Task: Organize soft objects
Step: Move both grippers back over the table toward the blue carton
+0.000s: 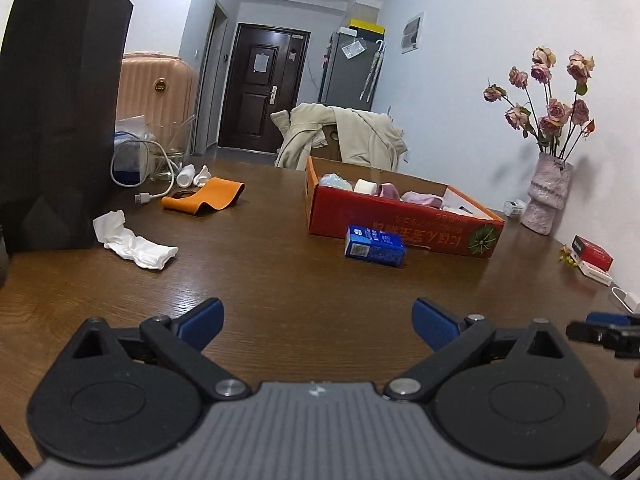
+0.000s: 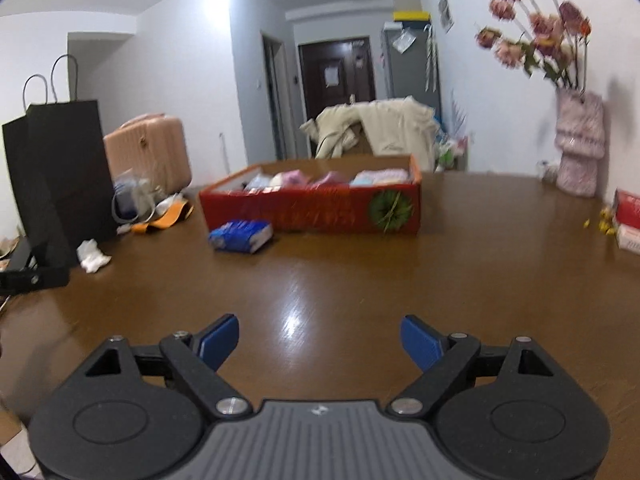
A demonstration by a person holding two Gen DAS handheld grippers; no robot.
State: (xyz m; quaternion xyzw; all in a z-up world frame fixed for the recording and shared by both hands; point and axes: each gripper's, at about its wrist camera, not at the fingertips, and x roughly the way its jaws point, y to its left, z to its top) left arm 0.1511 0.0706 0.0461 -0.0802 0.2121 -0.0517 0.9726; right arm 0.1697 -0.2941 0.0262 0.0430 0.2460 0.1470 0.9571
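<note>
Lettering on the one red cardboard box (image 1: 400,220) runs upside down along its long side in yellow characters, too blurred to read, beside a green round emblem. One blue tissue pack (image 1: 374,246) lies on the brown table (image 1: 280,280), just in front of the box and near its wall (white print on it, illegible). Soft rolled items (image 2: 320,179) in pink, white and pale blue fill the box; their number is unclear. Left wrist view alone shows one orange cloth strip (image 1: 208,199), a white cable and a glass jar; one crumpled white tissue (image 1: 134,245) shows in both. One black paper bag (image 2: 60,172), one pink suitcase (image 2: 150,152), one vase of dried roses (image 1: 546,196). Left gripper (image 1: 318,322): jaws spread wide, nothing between. Right gripper (image 2: 320,340): likewise spread, empty.
</note>
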